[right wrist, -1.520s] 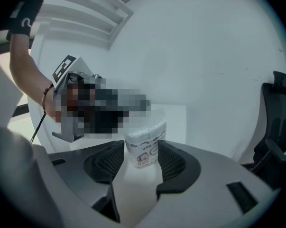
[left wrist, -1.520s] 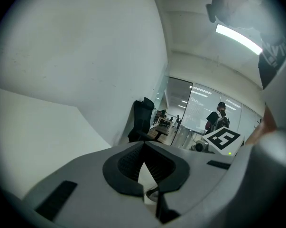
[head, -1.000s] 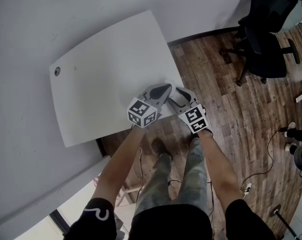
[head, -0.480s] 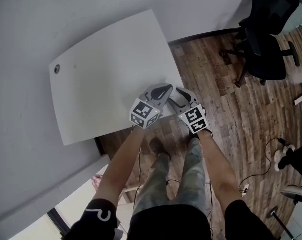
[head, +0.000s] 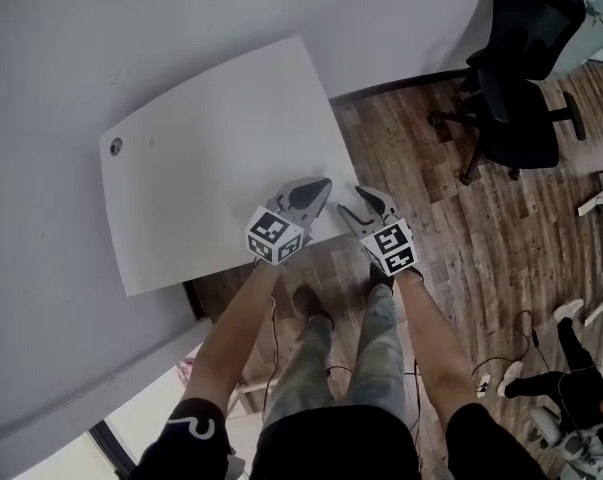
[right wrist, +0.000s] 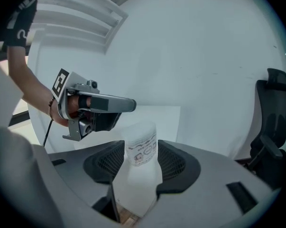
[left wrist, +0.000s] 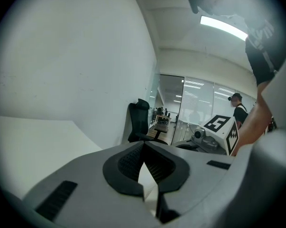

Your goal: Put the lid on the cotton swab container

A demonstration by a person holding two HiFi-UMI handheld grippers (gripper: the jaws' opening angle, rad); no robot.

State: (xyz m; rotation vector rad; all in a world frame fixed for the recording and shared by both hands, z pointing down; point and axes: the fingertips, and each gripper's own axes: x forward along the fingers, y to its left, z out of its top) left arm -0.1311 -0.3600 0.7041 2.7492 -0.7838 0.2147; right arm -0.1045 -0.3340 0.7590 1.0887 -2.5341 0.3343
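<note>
The cotton swab container, a small pale cylinder with a printed label, stands between the jaws of my right gripper, whose pads press on its two sides. In the head view that gripper hangs at the front right corner of the white table, and the container is hidden there. My left gripper is just left of it over the table's edge. Its pads meet at the tip with nothing visible between them, and it also looks shut from the right gripper view. I see no separate lid.
A black office chair stands on the wooden floor to the right of the table. The wall runs behind the table. The person's legs are below the table corner. Another person stands far off in the left gripper view.
The two grippers, nearly touching before, now stand a little apart. The right one has drawn away to the right with the container still between its jaws.
</note>
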